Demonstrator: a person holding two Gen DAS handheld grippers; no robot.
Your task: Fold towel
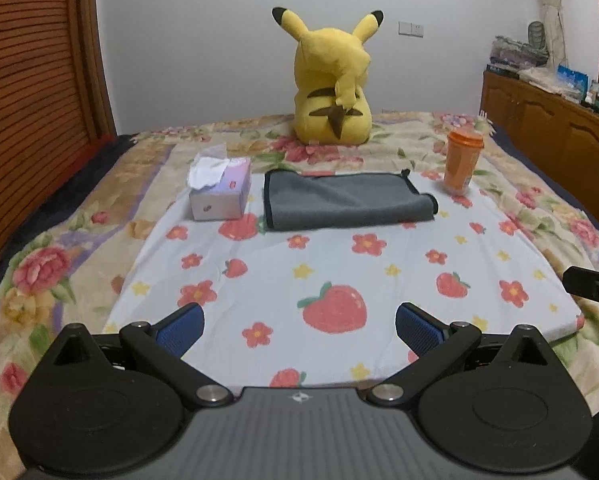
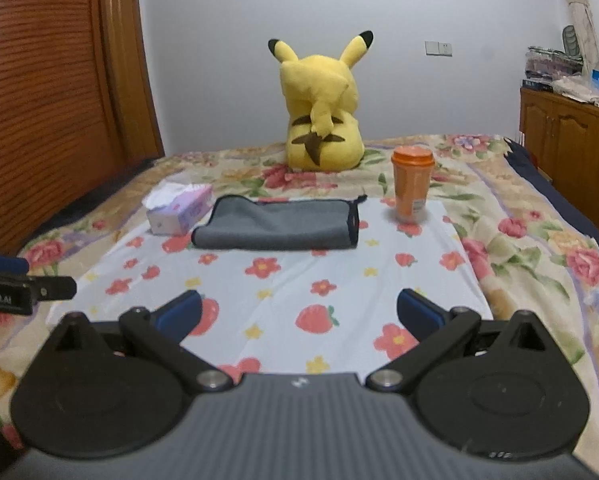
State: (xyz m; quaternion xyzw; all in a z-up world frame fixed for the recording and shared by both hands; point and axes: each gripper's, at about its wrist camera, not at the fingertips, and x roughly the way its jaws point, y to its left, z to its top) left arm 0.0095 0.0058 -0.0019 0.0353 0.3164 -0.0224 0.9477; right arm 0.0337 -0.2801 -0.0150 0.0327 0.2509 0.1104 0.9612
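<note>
Both grippers spread wide, nothing grabbed

Left gripper point(image 1: 299, 324) and right gripper point(image 2: 299, 312) hover released over the white strawberry-print sheet point(image 1: 339, 264). Further back lies the folded grey microfibre towel point(image 1: 345, 200), purple tissue box point(image 1: 221, 192) just left of it, orange lidded cup point(image 1: 461, 162) to its right, yellow Pikachu plush point(image 1: 331, 80) behind it.

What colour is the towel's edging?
The grey towel has dark, black-looking edging, clearest in the left wrist view.

floral-covered bed point(image 1: 39, 264) bearing strawberry-print sheet point(image 1: 339, 276), with grey towel point(image 1: 347, 200), tissue box point(image 1: 219, 192), orange cup point(image 1: 461, 164), yellow plush point(image 1: 331, 92).
</note>
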